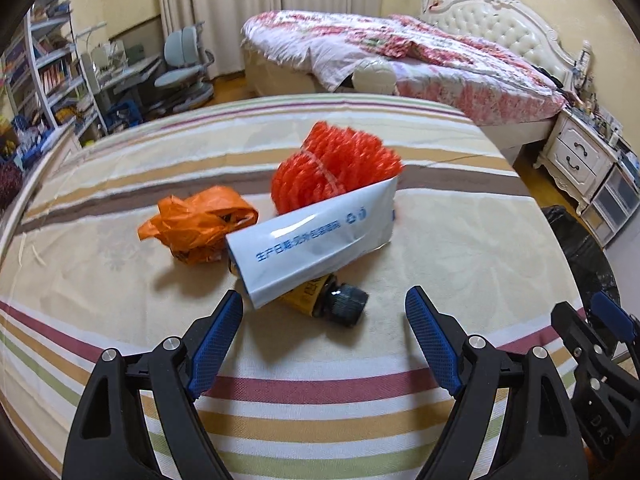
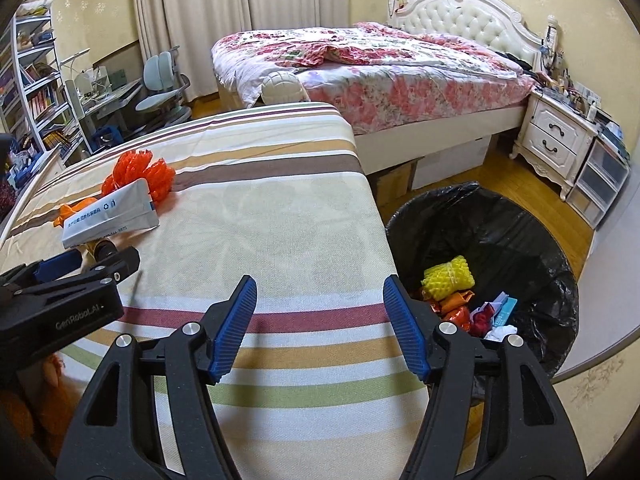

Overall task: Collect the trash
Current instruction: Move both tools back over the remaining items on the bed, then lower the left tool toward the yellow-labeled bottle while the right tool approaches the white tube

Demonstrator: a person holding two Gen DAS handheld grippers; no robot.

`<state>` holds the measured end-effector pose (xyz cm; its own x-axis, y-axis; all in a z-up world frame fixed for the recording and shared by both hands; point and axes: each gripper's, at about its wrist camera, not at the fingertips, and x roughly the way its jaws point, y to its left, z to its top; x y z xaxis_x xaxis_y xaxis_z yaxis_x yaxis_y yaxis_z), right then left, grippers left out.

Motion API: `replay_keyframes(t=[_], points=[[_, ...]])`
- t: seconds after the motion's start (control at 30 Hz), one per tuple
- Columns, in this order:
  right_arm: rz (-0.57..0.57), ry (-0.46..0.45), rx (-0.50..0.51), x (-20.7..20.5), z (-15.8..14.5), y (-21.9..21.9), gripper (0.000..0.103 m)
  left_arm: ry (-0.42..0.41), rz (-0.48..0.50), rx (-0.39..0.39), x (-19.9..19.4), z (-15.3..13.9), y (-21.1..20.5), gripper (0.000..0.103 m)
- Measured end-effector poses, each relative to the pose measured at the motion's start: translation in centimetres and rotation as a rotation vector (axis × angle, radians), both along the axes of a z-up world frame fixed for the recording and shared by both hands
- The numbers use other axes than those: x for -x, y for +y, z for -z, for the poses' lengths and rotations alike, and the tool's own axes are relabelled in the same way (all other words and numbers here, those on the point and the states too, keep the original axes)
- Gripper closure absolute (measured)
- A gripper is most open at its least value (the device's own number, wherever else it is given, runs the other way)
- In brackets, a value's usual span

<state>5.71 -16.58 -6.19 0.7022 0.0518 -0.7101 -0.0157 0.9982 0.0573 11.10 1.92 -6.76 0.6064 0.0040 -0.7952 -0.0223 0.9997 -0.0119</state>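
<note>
On the striped tablecloth (image 1: 460, 240) lies a heap of trash: a white pouch with blue print (image 1: 312, 240), a red foam net (image 1: 336, 164) behind it, a crumpled orange plastic bag (image 1: 196, 224) to its left, and a yellow tube with a black cap (image 1: 340, 300) under the pouch. My left gripper (image 1: 326, 294) is open just in front of the tube, touching nothing. My right gripper (image 2: 320, 280) is open and empty over the table's right edge, beside a black-lined trash bin (image 2: 520, 208). The bin holds a yellow foam net (image 2: 448, 278) and several wrappers.
The bin stands on the wooden floor right of the table. A bed with a floral cover (image 2: 380, 64) lies beyond, with a white ball (image 2: 280, 88) at its foot and a white nightstand (image 2: 556, 136) at its right. Desk chair (image 2: 160, 80) and bookshelf (image 2: 32, 92) stand far left.
</note>
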Motion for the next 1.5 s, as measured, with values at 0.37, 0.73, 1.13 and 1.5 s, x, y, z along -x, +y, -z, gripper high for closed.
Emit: replay_keyframes(t=[0.37, 0.73, 1.13, 1.5], points=[[-0.020, 0.000, -0.007, 0.2, 0.1, 0.2, 0.039, 0.017, -0.080, -0.009, 2.0, 0.5, 4.8, 0.022], [-0.036, 0.004, 0.016, 0.3, 0.3, 1.1, 0.039, 0.008, -0.094, 0.013, 2.2, 0.2, 6.0, 0.022], [-0.069, 0.014, 0.039, 0.3, 0.3, 2.8, 0.039, 0.015, -0.121, 0.017, 1.9, 0.3, 8.2, 0.022], [-0.130, 0.008, 0.040, -2.3, -0.1, 6.0, 0.039, 0.014, -0.147, 0.025, 2.7, 0.4, 10.2, 0.022]])
